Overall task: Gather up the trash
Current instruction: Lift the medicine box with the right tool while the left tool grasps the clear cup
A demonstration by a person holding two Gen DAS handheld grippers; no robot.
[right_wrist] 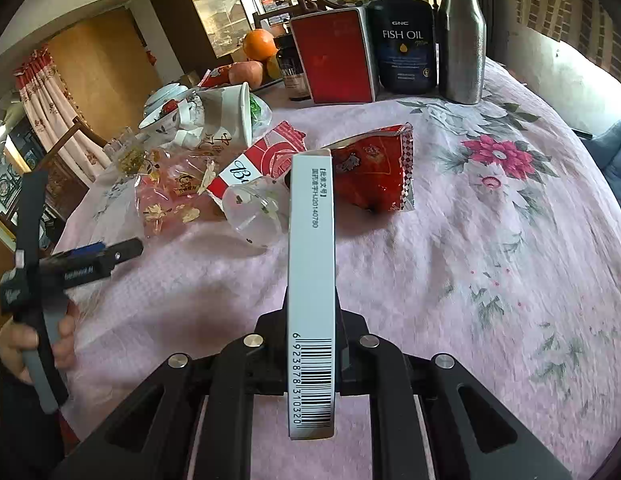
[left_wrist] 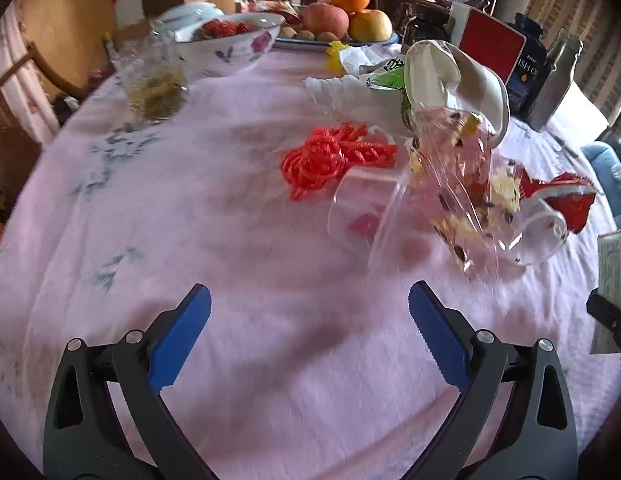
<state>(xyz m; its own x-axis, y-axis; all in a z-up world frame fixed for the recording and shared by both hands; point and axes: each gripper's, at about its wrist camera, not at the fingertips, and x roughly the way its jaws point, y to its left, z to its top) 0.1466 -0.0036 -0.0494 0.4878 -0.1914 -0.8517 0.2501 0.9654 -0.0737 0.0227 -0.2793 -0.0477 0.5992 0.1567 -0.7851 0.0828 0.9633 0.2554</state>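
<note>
Right gripper (right_wrist: 310,344): I have its jaws clamped on a slim white box (right_wrist: 311,280), held on edge, barcode up, above the pink tablecloth (right_wrist: 450,260).
Left gripper (left_wrist: 309,312): my jaws spread wide, holding nothing, over bare cloth.
Trash: clear plastic cup (right_wrist: 252,216), red snack wrapper (right_wrist: 372,172) and cellophane (right_wrist: 170,196) lie near mid-table beyond the box.

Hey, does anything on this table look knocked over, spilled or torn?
Yes. A white paper cup lies on its side, and a clear plastic cup is tipped over beside a crumpled wrapper with scraps. A red snack bag is torn open. The right gripper holds a thin box.
</note>
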